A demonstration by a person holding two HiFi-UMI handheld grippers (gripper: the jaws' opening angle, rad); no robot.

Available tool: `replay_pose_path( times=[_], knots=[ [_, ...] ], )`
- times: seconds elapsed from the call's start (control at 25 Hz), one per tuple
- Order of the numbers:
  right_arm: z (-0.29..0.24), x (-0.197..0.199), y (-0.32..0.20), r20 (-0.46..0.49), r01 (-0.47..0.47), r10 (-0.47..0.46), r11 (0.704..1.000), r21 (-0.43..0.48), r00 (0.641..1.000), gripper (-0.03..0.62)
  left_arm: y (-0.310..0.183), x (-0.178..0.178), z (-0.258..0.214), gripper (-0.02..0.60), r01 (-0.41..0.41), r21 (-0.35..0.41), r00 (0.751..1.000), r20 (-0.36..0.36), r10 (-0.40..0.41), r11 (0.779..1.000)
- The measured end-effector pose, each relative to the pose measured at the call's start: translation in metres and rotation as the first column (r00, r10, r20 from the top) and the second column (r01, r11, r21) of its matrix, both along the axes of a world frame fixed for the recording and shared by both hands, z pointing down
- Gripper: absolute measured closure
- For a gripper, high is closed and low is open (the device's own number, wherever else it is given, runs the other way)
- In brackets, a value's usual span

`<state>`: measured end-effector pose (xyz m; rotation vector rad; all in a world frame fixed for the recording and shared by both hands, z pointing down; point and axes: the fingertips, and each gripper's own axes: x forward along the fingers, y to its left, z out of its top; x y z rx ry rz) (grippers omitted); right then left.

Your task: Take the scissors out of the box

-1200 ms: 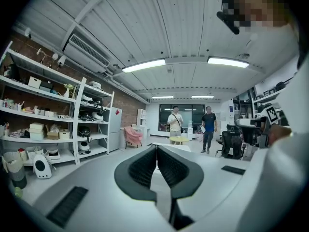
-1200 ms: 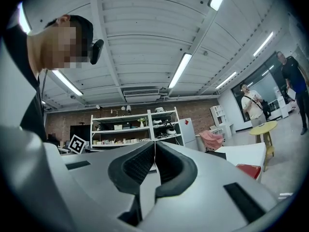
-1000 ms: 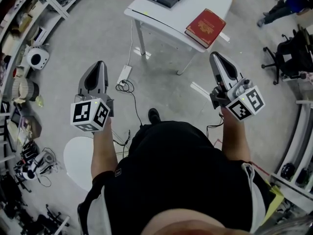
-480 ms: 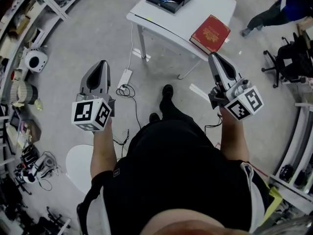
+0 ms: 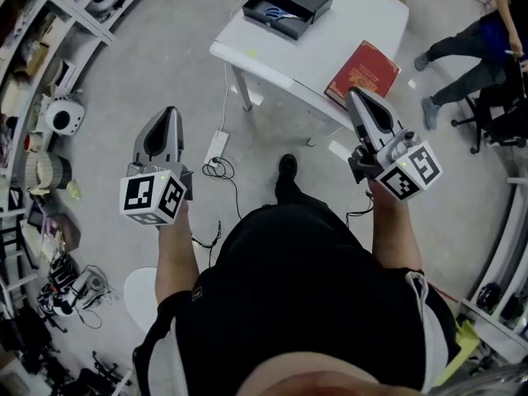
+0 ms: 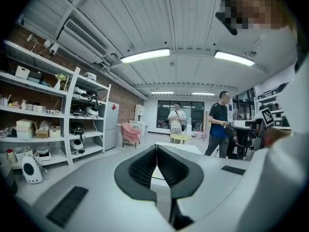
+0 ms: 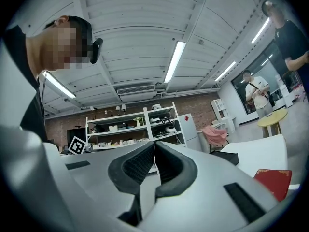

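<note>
Blue-handled scissors lie inside a black open box at the far end of a white table in the head view. My left gripper is held over the floor, well short and left of the table, jaws shut and empty. My right gripper is held near the table's near edge, beside a red book, jaws shut and empty. The right gripper view shows the box and the book ahead on the table. In the left gripper view the shut tips point at the table's edge.
Shelving with helmets and clutter lines the left side. A power strip and cables lie on the floor near the table leg. A person stands at the right by office chairs. Two people stand far off in the left gripper view.
I have walked toward the table; it and the box now sit nearer and lower in the head view. Both grippers moved forward with me, still shut. The person at right has shifted.
</note>
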<state>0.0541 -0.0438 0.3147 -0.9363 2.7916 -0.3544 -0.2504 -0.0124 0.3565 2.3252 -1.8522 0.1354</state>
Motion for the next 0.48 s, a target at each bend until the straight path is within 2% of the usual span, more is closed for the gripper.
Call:
replay_pose_path(
  times=[0.16, 0.28, 0.48],
  knots=[
    [0.0, 0.011, -0.054, 0.008, -0.012, 0.013, 1.0, -0.014, 1.0, 0.565, -0.058, 0.011, -0.004, 0.561, -0.022, -0.007, 1.0, 0.01, 0.022, 1.0],
    [0.007, 0.026, -0.093, 0.015, -0.017, 0.018, 0.999, -0.027, 1.0, 0.565, -0.103, 0.032, -0.002, 0.561, -0.06, -0.009, 0.998, 0.023, 0.06, 0.998],
    [0.011, 0.036, -0.135, 0.019, 0.004, -0.003, 0.999, -0.041, 1.0, 0.565, -0.162, 0.063, -0.006, 0.561, -0.123, -0.006, 0.989, 0.077, 0.123, 0.992]
  ],
)
